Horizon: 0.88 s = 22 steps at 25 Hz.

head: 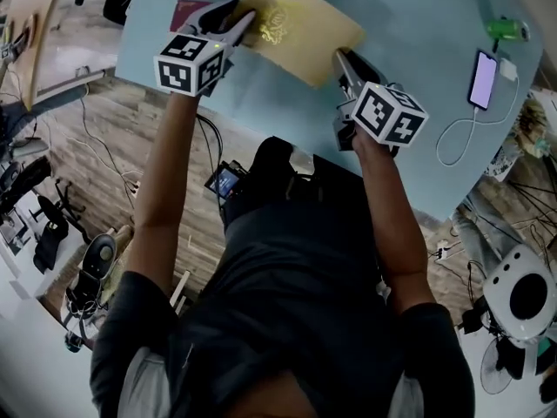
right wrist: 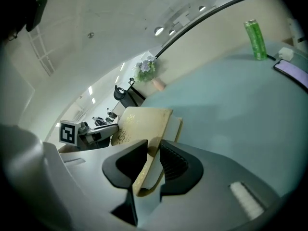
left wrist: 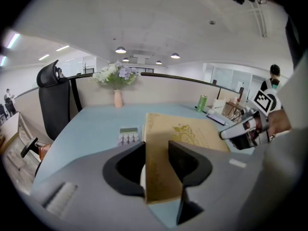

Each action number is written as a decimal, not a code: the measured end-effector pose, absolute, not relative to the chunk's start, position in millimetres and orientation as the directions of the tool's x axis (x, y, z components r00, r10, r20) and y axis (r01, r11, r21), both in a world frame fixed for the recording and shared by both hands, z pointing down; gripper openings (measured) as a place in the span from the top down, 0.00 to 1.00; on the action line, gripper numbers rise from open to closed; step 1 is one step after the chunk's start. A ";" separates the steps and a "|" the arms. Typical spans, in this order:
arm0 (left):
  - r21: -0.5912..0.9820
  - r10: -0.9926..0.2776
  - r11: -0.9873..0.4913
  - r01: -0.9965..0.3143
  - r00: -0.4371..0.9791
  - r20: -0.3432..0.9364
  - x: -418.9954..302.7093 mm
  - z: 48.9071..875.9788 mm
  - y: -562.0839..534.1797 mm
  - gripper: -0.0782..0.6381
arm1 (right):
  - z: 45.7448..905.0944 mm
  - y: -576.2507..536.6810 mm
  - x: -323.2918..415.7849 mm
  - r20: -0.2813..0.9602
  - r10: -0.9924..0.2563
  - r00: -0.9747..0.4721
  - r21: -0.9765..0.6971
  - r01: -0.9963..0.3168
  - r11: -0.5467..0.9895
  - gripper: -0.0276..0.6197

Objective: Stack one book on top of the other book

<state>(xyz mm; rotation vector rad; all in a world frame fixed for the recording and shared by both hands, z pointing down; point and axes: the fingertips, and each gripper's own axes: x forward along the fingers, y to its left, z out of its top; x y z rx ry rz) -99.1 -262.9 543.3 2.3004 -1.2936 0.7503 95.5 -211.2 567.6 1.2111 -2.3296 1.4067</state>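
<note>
A tan book with a gold emblem [head: 300, 29] hangs over the light blue table [head: 409, 33], gripped at two edges. My left gripper [head: 246, 24] is shut on its left edge; in the left gripper view the book [left wrist: 190, 134] runs out from between the jaws of that gripper [left wrist: 156, 170]. My right gripper [head: 342, 63] is shut on the book's near right corner, and the cover [right wrist: 139, 121] stands on edge between its pads in the right gripper [right wrist: 153, 160] view. A dark red book [head: 185, 11] lies on the table at the left, partly hidden behind the left gripper.
A phone on a white charging cable [head: 484, 78] and a green can [head: 505, 30] sit at the table's right. A calculator [left wrist: 128, 136] lies beyond the held book. A flower vase [left wrist: 118, 98] stands at the far edge, a black chair [left wrist: 52, 100] to the left.
</note>
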 end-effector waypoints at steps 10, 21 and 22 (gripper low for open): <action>0.040 -0.684 -0.410 -0.911 0.336 0.647 -186.8 543.0 -241.4 0.62 | 563.0 -197.6 12.8 0.503 -0.465 -0.729 -0.671 -0.668 0.322 0.86; 0.107 -0.622 -0.458 -0.883 0.404 0.671 -255.5 569.6 -238.2 0.62 | 575.0 -177.5 -59.5 0.556 -0.460 -0.692 -0.660 -0.704 0.262 0.86; 0.113 -0.615 -0.465 -0.878 0.412 0.672 -261.1 571.0 -237.5 0.62 | 574.9 -176.3 -65.4 0.559 -0.465 -0.687 -0.659 -0.708 0.253 0.86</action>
